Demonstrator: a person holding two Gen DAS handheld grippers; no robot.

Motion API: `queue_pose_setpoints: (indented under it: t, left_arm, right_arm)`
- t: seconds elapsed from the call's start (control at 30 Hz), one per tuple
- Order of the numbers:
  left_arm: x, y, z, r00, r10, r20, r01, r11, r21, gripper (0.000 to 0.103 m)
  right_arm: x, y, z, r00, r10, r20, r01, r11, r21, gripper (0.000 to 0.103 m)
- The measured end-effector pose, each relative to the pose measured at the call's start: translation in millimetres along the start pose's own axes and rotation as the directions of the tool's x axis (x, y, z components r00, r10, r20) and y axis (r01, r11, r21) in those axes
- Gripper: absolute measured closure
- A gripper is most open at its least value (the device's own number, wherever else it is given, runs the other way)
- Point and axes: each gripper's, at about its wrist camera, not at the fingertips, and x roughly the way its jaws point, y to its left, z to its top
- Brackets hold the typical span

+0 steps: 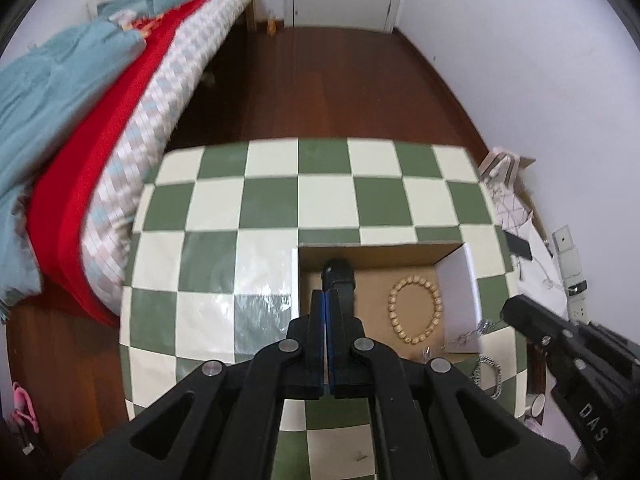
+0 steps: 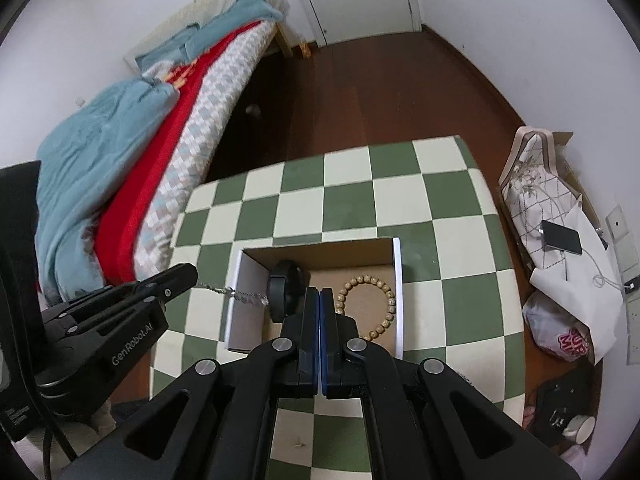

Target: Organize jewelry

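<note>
An open cardboard box lies on the checkered table. Inside it are a tan bead bracelet and a black round object. My left gripper is shut; in the right wrist view a thin silver chain hangs from its tip toward the box's left wall. My right gripper is shut with nothing seen between its fingers, above the box's near edge. A silver chain lies on the box's right flap, and a silver link bracelet lies on the table.
The green and cream checkered table stands next to a bed on the left. A bag with a phone and cables lies on the floor to the right. A clear plastic sheet lies left of the box.
</note>
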Motion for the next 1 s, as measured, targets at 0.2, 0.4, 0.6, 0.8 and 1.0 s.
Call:
queue_pose_setpoints:
  t: [0.2, 0.4, 0.6, 0.8, 1.0]
  left_arm:
    - [27, 5, 5, 0.998, -0.006, -0.061, 0.005, 1.000, -0.011, 0.103]
    - [23, 8, 15, 0.996, 0.081, -0.036, -0.082, 0.997, -0.007, 0.099]
    - [9, 14, 12, 0.973, 0.221, 0.066, -0.222, 0.975, 0.012, 0.000]
    - [9, 21, -2, 0.957, 0.280, 0.075, -0.281, 0.960, 0.006, 0.000]
    - [1, 29, -19, 0.955, 0.286, 0.083, -0.285, 0.958, -0.031, 0.000]
  right_arm:
    - [33, -10, 8, 0.998, -0.014, -0.069, 0.015, 1.000, 0.012, 0.103]
    - [60, -20, 20, 0.985, -0.030, -0.170, 0.033, 0.999, 0.015, 0.102]
    - [67, -24, 15, 0.963, -0.210, -0.167, 0.200, 0.977, -0.074, 0.013]
    - [69, -25, -2, 0.939, -0.303, -0.162, 0.290, 0.952, -0.102, 0.002]
    - [58, -18, -16, 0.943, -0.306, -0.129, 0.295, 0.950, -0.099, 0.000]
